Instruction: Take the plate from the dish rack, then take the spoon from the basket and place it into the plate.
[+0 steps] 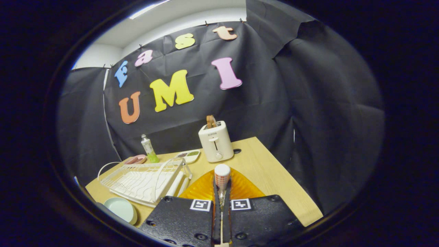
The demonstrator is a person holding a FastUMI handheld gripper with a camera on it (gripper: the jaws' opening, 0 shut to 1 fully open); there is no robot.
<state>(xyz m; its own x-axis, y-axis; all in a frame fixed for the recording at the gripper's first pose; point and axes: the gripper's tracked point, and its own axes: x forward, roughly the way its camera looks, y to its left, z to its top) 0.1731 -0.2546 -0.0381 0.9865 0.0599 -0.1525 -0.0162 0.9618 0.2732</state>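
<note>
My gripper point(222, 192) is shut on the spoon point(222, 175). The two black fingers press together on its thin part, and its white-tipped, orange-patterned end sticks out just past the fingertips. Directly under and ahead of the fingers lies the ribbed orange plate point(241, 187), flat on the wooden table point(274, 178). The spoon hangs over the plate's middle; I cannot tell whether it touches the plate. The white wire dish rack point(144, 180) stands to the left of the plate with no plate in it.
A pale green bowl point(121, 209) sits near the table's front left corner, beside the rack. Beyond the plate stands a white toaster point(216, 141). A small bottle point(149, 149), a pink dish point(136, 159) and a white tray point(189, 156) line the back. The table's right edge runs close by.
</note>
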